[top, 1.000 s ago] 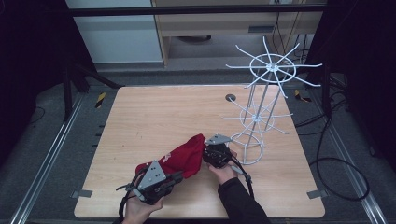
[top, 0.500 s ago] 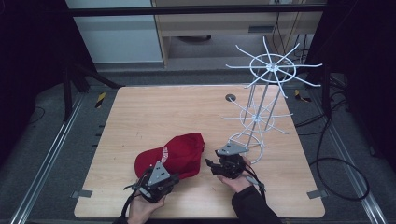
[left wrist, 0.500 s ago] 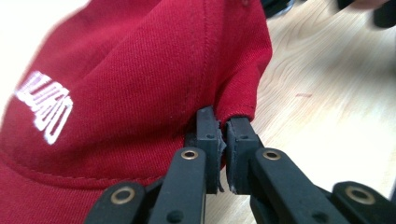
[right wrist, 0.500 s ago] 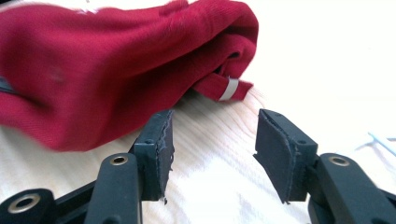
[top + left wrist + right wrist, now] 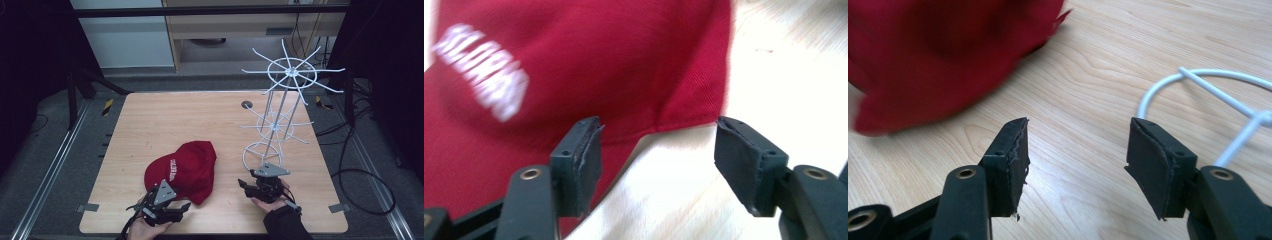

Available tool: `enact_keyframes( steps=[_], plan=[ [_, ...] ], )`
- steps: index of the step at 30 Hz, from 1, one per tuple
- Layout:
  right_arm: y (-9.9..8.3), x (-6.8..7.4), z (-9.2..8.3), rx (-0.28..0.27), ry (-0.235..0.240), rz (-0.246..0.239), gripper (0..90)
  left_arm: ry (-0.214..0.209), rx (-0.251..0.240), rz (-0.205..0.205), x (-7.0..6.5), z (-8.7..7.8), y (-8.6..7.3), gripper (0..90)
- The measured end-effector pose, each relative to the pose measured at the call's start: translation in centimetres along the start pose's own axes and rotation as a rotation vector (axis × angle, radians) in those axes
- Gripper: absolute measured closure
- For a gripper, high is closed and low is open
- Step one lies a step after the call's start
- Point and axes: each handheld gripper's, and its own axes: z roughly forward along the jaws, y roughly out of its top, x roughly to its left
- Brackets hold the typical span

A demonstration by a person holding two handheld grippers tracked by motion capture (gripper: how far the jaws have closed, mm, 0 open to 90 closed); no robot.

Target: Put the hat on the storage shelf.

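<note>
Red cap [image 5: 184, 169] lies flat on the wooden bench [image 5: 165, 120], near its front edge and left of the middle, with the brim toward the front-left corner. It is soft woven cloth with a fine twill, a rounded crown and blurred white lettering [image 5: 483, 70] stitched on the front panel; its hem runs along the pale wood in the left gripper view.

Left gripper [image 5: 179, 209], black with a grey three-cornered plate on top, sits at the front edge just beside the cap's brim. Its jaws stand spread with nothing between them, the left pad [image 5: 585, 157] over the cap's edge and the other over bare wood. Right gripper [image 5: 243, 185], held in a hand [image 5: 272, 199] with a dark sleeve, is near the front edge to the right of the cap and apart from it, jaws likewise wide and empty over the wood grain.

Just behind that gripper stands a white wire rack [image 5: 280, 115], a thin upright stem on a ring base [image 5: 1168, 85] with two tiers of radiating spokes, toward the bench's right edge. A small dark round grommet [image 5: 246, 105] sits near the far edge.

Compared with half a second ago, both grippers have drawn back toward the front edge, the cap unmoved.
</note>
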Motion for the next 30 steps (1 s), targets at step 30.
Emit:
enact_keyframes(
  steps=[30],
  plan=[
    [-3.1,-4.7,-5.2,-0.055,-0.145,0.129,34.3,0.052,-0.163,-0.041,-0.6,4.1,9.4,35.2]
  ],
)
